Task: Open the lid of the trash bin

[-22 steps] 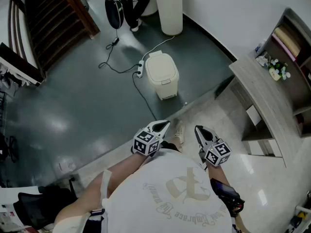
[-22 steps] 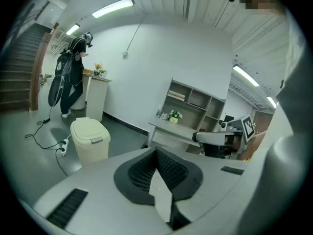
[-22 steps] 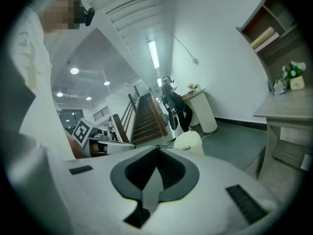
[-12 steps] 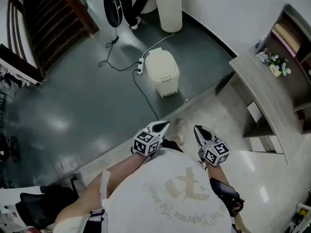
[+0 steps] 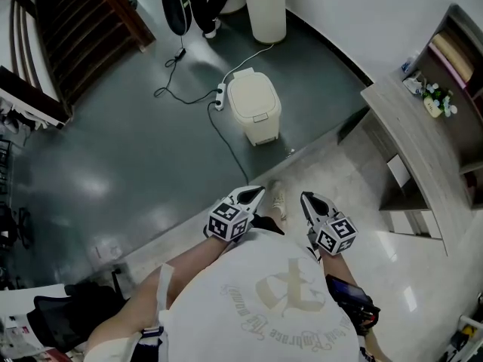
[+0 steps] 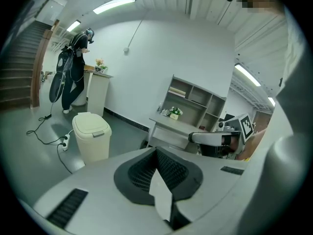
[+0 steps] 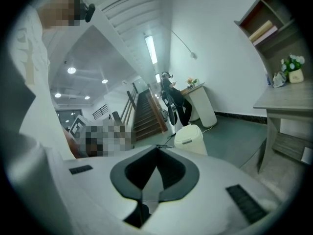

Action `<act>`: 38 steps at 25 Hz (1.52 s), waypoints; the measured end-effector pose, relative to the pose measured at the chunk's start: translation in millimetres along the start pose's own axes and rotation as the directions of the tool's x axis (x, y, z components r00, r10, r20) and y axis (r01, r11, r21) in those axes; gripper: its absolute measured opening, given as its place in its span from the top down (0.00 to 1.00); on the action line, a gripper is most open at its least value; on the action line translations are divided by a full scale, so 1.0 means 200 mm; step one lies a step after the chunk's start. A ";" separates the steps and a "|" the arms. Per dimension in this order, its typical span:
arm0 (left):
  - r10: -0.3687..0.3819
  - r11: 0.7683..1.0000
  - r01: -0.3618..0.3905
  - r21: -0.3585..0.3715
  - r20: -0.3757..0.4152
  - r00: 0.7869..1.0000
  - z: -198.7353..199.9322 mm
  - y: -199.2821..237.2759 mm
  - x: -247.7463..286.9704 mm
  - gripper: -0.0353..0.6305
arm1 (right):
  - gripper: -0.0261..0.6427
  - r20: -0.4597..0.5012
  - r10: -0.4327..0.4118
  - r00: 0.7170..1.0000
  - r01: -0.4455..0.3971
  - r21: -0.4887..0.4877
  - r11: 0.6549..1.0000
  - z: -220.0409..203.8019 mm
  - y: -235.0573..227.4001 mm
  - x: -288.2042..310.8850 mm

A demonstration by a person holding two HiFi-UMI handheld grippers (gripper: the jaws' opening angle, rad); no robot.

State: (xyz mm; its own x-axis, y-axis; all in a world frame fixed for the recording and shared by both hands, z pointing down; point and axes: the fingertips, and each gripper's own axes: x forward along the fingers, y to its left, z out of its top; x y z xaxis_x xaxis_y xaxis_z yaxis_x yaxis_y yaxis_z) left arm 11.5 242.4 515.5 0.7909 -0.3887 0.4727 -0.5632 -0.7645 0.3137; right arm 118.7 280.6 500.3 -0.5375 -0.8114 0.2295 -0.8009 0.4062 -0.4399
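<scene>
A cream trash bin [image 5: 255,111] with its lid down stands on the dark floor ahead of me; it also shows in the left gripper view [image 6: 91,135] and the right gripper view [image 7: 191,137]. My left gripper [image 5: 254,194] and right gripper [image 5: 308,200] are held close to my chest, well short of the bin. Both are shut, tips together, with nothing held. The right gripper's marker cube [image 6: 247,125] appears in the left gripper view.
A white power strip [image 5: 218,102] and black cable [image 5: 223,145] lie left of the bin. A tall white pedestal [image 5: 266,6] and a person [image 5: 202,2] stand behind it. Wooden stairs [image 5: 79,29] are at far left, a grey shelf desk [image 5: 408,138] at right.
The bin has slid slightly lower and rightward in the head view as I step nearer. Both grippers stay shut in the same pose.
</scene>
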 end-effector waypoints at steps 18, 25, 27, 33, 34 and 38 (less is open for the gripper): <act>0.147 0.982 -0.144 -0.119 0.016 0.989 0.00 0.35 -0.05 0.92 | 0.95 -0.138 0.129 0.982 -0.132 -0.009 0.991 0.00 -0.06 0.40; 0.166 0.977 -0.160 -0.140 0.036 0.985 0.12 0.48 0.07 0.92 | 0.95 -0.158 0.154 0.975 -0.161 -0.035 0.986 0.10 -0.15 0.54; 0.161 0.978 -0.154 -0.139 0.044 0.986 0.17 0.51 0.12 0.93 | 0.95 -0.164 0.151 0.975 -0.161 -0.044 0.986 0.15 -0.20 0.58; 0.149 0.979 -0.139 -0.149 0.057 0.987 0.32 0.62 0.26 0.93 | 0.95 -0.168 0.124 0.978 -0.136 -0.062 0.989 0.28 -0.35 0.66; 0.147 0.979 -0.137 -0.150 0.059 0.987 0.35 0.64 0.29 0.92 | 0.95 -0.168 0.119 0.979 -0.131 -0.064 0.989 0.31 -0.38 0.68; 0.129 0.983 -0.118 -0.143 0.073 0.989 0.47 0.72 0.39 0.92 | 0.95 -0.168 0.101 0.981 -0.114 -0.070 0.991 0.40 -0.46 0.76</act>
State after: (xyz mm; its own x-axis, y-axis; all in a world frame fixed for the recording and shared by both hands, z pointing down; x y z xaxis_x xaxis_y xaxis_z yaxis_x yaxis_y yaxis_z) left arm 14.5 54.1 520.5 0.7270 -0.5208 0.4476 -0.6808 -0.6319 0.3706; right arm 131.3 86.1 507.0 -0.6520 -0.6843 0.3267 -0.7511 0.5239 -0.4017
